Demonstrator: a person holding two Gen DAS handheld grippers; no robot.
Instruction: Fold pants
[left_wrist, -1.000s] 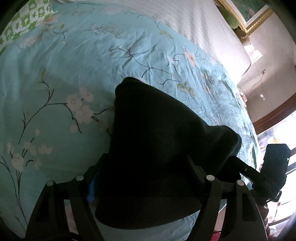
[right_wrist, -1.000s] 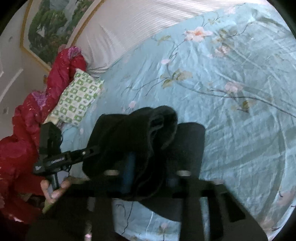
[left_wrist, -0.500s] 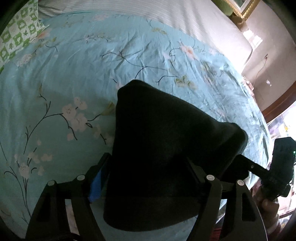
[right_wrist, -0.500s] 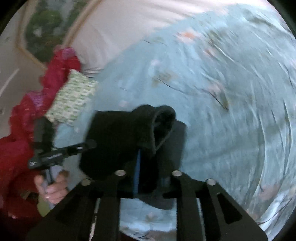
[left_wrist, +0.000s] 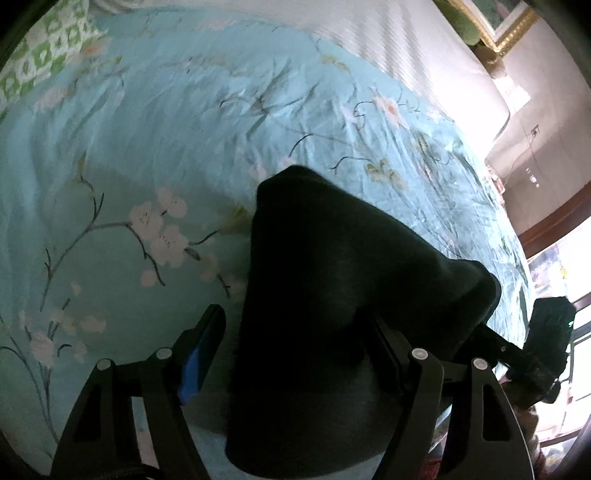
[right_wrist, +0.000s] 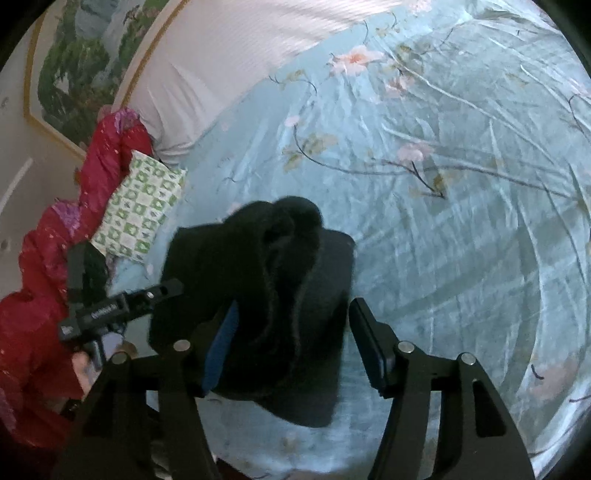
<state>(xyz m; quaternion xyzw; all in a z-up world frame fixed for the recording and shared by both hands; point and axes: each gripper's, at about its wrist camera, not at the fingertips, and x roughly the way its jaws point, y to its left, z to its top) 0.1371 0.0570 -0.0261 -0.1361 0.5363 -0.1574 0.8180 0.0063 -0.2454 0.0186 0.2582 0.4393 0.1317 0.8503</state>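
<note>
The black pants (left_wrist: 332, 302) lie folded in a thick bundle on the light blue flowered bedspread (left_wrist: 155, 147). My left gripper (left_wrist: 295, 339) is open; its jaws stand wide on either side of the bundle's near end. In the right wrist view the pants (right_wrist: 266, 280) show as a rumpled stack. My right gripper (right_wrist: 291, 343) is open too, its jaws apart around the stack's near edge. Each gripper shows at the edge of the other's view: the right one (left_wrist: 543, 350) and the left one (right_wrist: 110, 310).
A green and white checked pillow (right_wrist: 140, 210) and a red quilted blanket (right_wrist: 44, 273) lie at the bed's left side. A white striped sheet (right_wrist: 236, 59) covers the head of the bed below a framed painting (right_wrist: 74, 62). The room's wall and window (left_wrist: 554, 206) are at right.
Both grippers have opened and let go of the pants. The bundle now rests on the bedspread between the spread jaws.
</note>
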